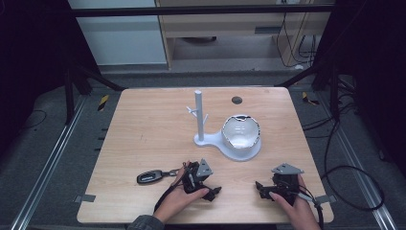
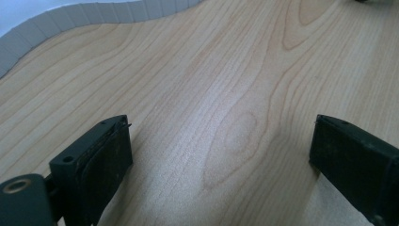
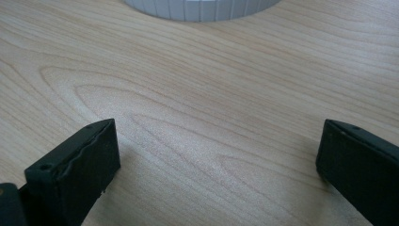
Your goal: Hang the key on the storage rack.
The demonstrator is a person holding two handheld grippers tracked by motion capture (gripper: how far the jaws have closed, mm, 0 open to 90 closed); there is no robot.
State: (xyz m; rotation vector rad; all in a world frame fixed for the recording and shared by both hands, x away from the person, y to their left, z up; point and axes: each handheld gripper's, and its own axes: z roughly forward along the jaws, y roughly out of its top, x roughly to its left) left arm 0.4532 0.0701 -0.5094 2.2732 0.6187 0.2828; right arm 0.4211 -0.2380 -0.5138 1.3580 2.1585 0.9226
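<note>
Resting low over the near edge of the tabletop [image 1: 143, 124], the left tool [image 1: 210, 190] and right tool [image 1: 262, 188] both have their jaws spread wide with nothing but bare wood between them. A black car key [image 1: 150, 177] lies flat just left of the left tool, apart from it, while the white stand [image 1: 229, 139] with its bowl sits farther back.
</note>
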